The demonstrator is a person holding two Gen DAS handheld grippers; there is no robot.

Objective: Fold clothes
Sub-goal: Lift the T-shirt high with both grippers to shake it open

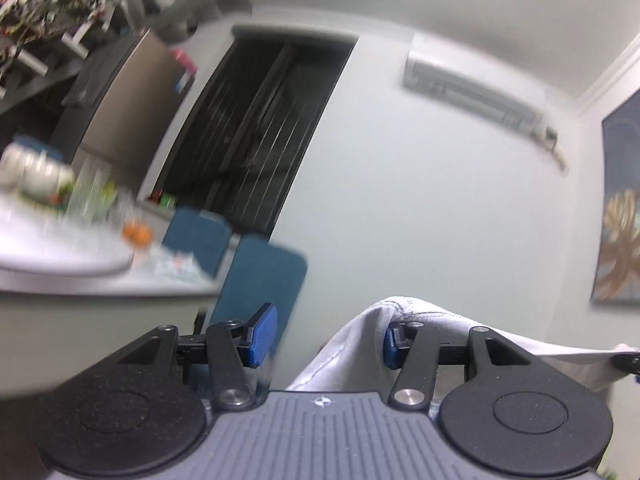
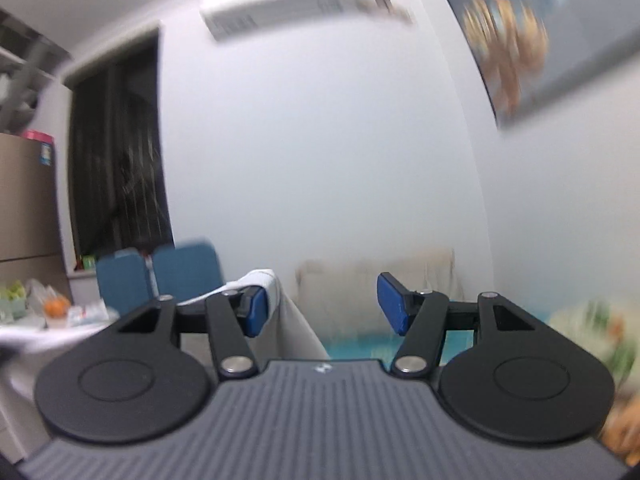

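A white garment [image 1: 360,344] hangs over the right finger of my left gripper [image 1: 328,334], draped down between the fingers. The left gripper's blue pads [image 1: 264,334] stand wide apart, so it is open. In the right wrist view the same white cloth [image 2: 280,304] drapes over the left finger of my right gripper [image 2: 324,310], whose blue pads [image 2: 394,306] are also wide apart. Both grippers are raised and point at the room's wall, not at a table. Neither pair of jaws pinches the cloth.
A table [image 1: 80,280] with glasses, fruit and bowls stands at the left, with two blue chairs [image 1: 256,280] beside it. A dark doorway [image 1: 256,132], a wall air conditioner [image 1: 472,88] and a painting [image 1: 620,208] are ahead. A beige sofa [image 2: 360,280] sits low ahead.
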